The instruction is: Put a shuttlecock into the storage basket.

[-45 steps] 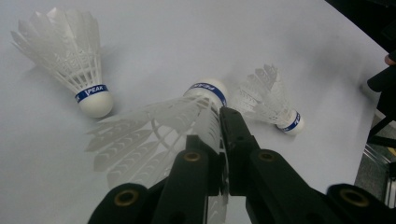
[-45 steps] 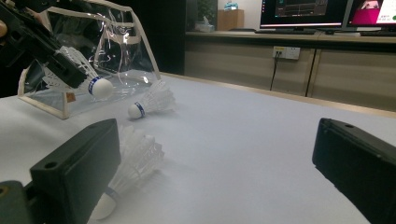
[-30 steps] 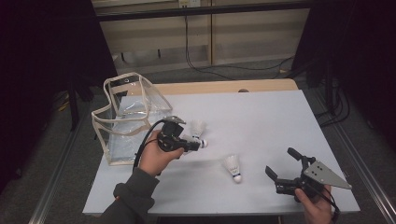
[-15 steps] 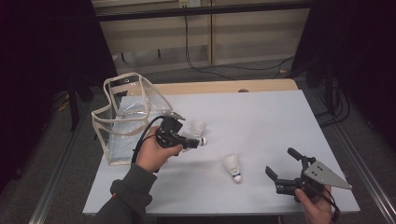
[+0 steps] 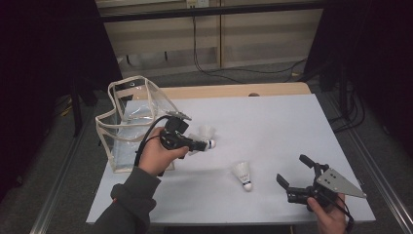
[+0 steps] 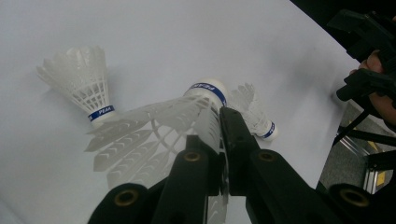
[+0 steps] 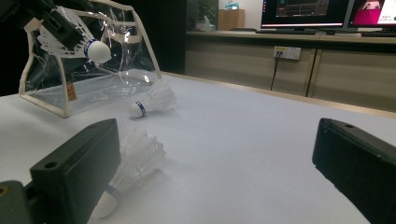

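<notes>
A white table (image 5: 272, 122) with a pale wood strip along its far edge stands in a dim room; cables run along the floor beyond it, and black drapes flank both sides. The right gripper view looks level across the tabletop to a long wooden counter with two lit monitors (image 7: 322, 11) on it. At the table's left end sits a clear bag (image 5: 129, 122) with cream trim, its mouth open. The left gripper (image 5: 202, 144), held above the table beside the bag, pinches a shuttlecock (image 6: 187, 109) by its feathers, cork pointing away; its own view shows the jaws pressed tight on the skirt and a blue band around the cork. Two more shuttlecocks lie on the table, one (image 5: 207, 131) just past the held one, another (image 5: 242, 174) nearer the right gripper (image 5: 297, 171), whose jaws stand spread with nothing between them near the front right corner.
</notes>
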The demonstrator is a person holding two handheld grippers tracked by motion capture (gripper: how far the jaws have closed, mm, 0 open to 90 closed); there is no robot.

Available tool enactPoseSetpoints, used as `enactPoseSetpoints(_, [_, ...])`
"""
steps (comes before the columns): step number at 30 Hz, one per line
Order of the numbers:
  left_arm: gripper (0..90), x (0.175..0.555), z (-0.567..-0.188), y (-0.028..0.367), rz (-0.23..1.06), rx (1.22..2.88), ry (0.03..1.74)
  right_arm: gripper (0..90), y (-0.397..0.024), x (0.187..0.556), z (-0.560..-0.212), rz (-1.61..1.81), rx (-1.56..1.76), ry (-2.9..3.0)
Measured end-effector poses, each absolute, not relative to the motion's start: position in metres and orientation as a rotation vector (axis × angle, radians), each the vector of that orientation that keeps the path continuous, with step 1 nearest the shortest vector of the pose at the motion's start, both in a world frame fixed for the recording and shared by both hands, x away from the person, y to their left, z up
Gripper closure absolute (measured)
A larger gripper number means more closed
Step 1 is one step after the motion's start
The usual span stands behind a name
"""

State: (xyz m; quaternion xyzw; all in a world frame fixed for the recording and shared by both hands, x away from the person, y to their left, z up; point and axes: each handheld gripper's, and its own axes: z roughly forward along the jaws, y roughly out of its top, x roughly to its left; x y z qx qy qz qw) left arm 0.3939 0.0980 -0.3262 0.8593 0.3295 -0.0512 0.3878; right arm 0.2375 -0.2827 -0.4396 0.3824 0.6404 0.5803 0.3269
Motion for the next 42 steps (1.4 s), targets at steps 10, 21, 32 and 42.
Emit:
enactPoseSetpoints(10, [88.3, 0.397, -0.316, 0.098, -0.132, 2.194, 0.835, 1.1, -0.282, 0.237, -0.439, 1.522, 1.0, 1.677])
enactPoseSetpoints(21, [88.3, 0.402, -0.305, 0.098, -0.131, 2.201, 0.843, 1.1, -0.282, 0.237, -0.439, 1.519, 0.994, 1.68])
enactPoseSetpoints(32, [88.3, 0.408, -0.294, 0.101, -0.127, 2.187, 0.864, 1.1, -0.282, 0.237, -0.439, 1.521, 0.995, 1.679])
enactPoseSetpoints(42, [88.3, 0.41, -0.285, 0.104, -0.109, 2.187, 0.87, 1.1, -0.282, 0.237, -0.44, 1.517, 0.996, 1.687])
